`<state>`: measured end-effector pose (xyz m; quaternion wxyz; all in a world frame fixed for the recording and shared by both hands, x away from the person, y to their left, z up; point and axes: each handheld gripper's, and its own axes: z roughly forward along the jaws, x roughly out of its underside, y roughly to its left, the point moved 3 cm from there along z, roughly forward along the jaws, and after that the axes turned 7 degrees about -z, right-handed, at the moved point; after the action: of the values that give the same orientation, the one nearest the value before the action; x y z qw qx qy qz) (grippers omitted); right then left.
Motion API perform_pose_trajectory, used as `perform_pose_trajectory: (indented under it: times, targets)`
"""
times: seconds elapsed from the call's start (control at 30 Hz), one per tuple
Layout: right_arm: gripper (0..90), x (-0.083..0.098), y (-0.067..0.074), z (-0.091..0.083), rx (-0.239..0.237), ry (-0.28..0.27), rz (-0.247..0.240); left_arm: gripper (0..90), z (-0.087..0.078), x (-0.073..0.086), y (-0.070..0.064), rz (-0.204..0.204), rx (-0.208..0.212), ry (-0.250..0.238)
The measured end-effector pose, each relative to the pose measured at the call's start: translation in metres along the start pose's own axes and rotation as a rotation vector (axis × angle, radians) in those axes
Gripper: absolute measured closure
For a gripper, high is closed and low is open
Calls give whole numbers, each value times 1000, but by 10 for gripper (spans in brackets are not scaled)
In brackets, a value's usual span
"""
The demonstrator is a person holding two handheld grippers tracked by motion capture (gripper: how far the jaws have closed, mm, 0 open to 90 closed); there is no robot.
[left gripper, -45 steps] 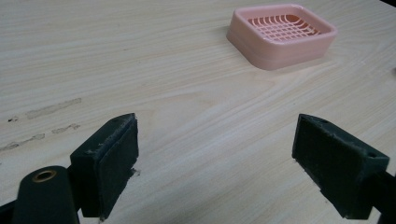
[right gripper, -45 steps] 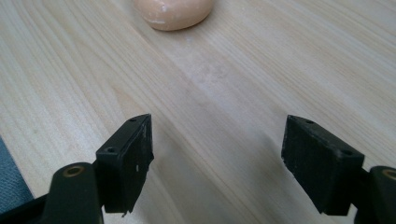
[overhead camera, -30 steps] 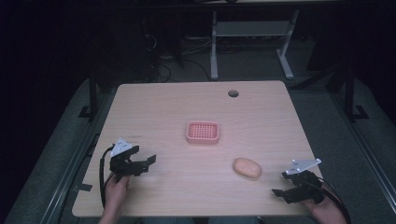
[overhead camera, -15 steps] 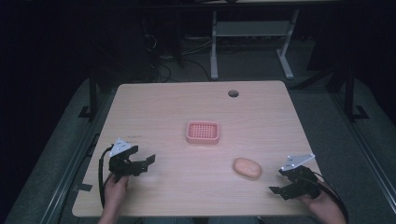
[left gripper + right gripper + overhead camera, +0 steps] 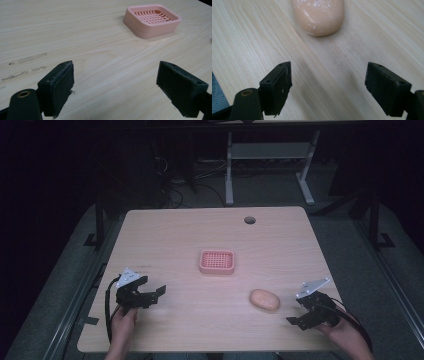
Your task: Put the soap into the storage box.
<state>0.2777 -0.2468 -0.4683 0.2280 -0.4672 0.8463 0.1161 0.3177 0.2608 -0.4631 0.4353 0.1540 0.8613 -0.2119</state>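
Observation:
A pink slotted soap dish [image 5: 217, 262] [image 5: 152, 20] sits near the middle of the wooden table [image 5: 190, 230]. A peach oval soap bar [image 5: 264, 299] [image 5: 318, 16] lies to its front right. My right gripper [image 5: 296, 312] [image 5: 328, 87] hovers just right of the soap and points at it. Its jaws have just been opening and stand open, with only bare wood between them. My left gripper [image 5: 156, 295] [image 5: 115, 87] rests at the front left, open and empty, facing the dish from a distance.
A round cable hole [image 5: 249, 220] sits near the table's far edge. Behind the table stand a white desk frame [image 5: 270, 155] and cables on the dark floor. Both hands stay close to the table's front edge.
The right gripper has lifted a little and crept towards the soap, and its jaws stand wider apart. The left gripper, dish and soap have not moved.

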Motion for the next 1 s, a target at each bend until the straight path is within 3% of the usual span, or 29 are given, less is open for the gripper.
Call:
perform_pose_trajectory:
  times: [0.37,0.73,1.0]
  targets:
    - [179,-12,-3,2,-35,21,1,143,0,0,-1,-5,3,0]
    - [174,-28,-4,5,-33,41,-38,142,-1,0,0,-6,5,-2]
    - [173,-36,-2,9,-44,47,-40,143,-2,-1,1,-19,7,-14]
